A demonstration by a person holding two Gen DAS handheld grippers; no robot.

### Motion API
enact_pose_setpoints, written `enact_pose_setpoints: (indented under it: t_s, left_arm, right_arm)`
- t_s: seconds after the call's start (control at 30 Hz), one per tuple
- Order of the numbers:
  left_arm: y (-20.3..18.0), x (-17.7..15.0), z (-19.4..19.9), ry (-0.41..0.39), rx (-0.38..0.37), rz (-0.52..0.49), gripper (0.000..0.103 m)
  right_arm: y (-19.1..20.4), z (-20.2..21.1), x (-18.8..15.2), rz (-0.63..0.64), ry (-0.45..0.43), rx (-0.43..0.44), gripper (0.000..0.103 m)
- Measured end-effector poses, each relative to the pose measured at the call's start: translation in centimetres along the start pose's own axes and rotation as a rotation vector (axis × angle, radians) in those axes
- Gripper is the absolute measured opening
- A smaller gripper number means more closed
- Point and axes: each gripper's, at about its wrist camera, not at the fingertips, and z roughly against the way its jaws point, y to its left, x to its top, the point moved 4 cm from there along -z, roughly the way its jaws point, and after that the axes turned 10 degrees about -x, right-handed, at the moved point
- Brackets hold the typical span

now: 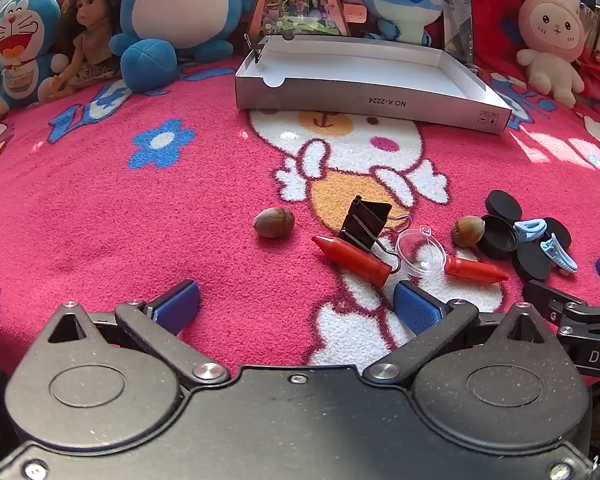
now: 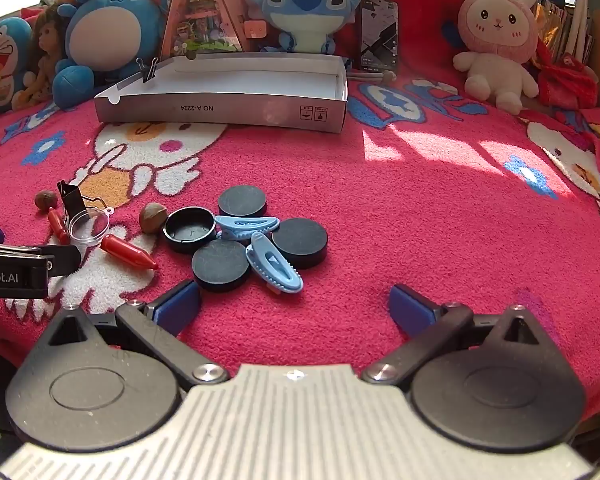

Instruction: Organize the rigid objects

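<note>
Small hard items lie scattered on a pink blanket. In the left wrist view my left gripper is open over bare blanket, short of a brown nut, a black binder clip, two red crayons, a clear round lid and a second nut. My right gripper is open just in front of several black round caps and two light-blue clips. A shallow grey-and-white box stands farther back, with only a small binder clip on its rim.
Plush toys, a doll and a triangular picture toy line the back behind the box. A pink rabbit plush sits at the back right. Sunlit patches fall on the blanket to the right.
</note>
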Motion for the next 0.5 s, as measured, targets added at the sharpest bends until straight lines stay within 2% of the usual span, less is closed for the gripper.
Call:
enact_pose_setpoints:
  t_s: [0.5]
  left_arm:
    - [-0.08,0.00,0.00,-0.001,0.002,-0.001,0.103]
  right_arm:
    - [0.07,-0.10,0.10,0.001,0.005,0.000,0.103]
